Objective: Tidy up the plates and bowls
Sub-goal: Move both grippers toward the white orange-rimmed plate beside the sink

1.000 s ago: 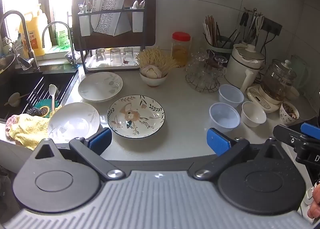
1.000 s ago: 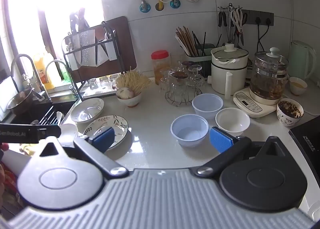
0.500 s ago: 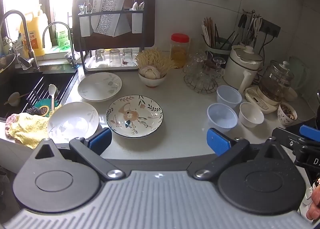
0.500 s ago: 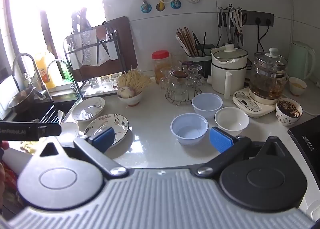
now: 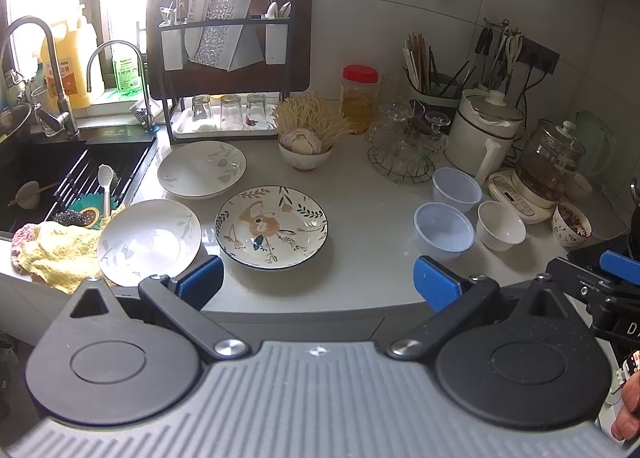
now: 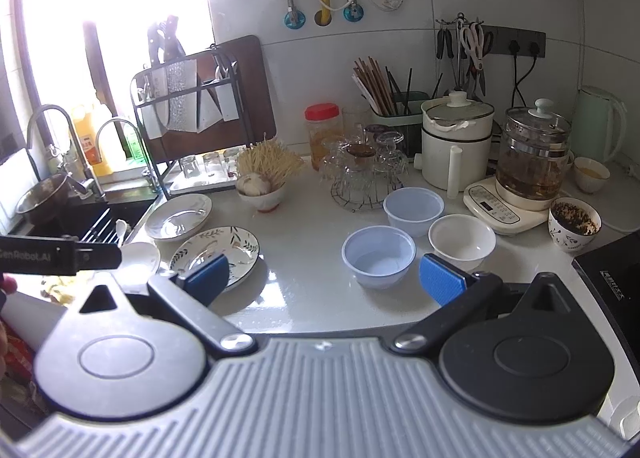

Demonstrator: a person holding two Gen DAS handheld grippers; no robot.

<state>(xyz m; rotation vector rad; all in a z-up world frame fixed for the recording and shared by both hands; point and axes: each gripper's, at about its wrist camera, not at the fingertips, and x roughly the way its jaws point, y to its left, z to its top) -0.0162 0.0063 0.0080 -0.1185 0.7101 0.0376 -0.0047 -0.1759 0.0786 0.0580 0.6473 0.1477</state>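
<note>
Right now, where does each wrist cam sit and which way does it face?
Left wrist: behind the open left tongs, over the counter's front edge, facing the floral plate and two white plates; right tongs and a fingertip at right edge.
Right wrist: behind the open right tongs, further right, facing the blue plastic bowls and white bowl; left tongs at left edge.
Shared: floral plate, bowls, red-lidded jar.

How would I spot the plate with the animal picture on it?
Start at the black sink on the left and move right along the pale counter. Three plates sit there; the patterned plate is the rightmost. It alone has a dark rim, leaf sprigs and an orange animal; the other two are nearly plain white.
</note>
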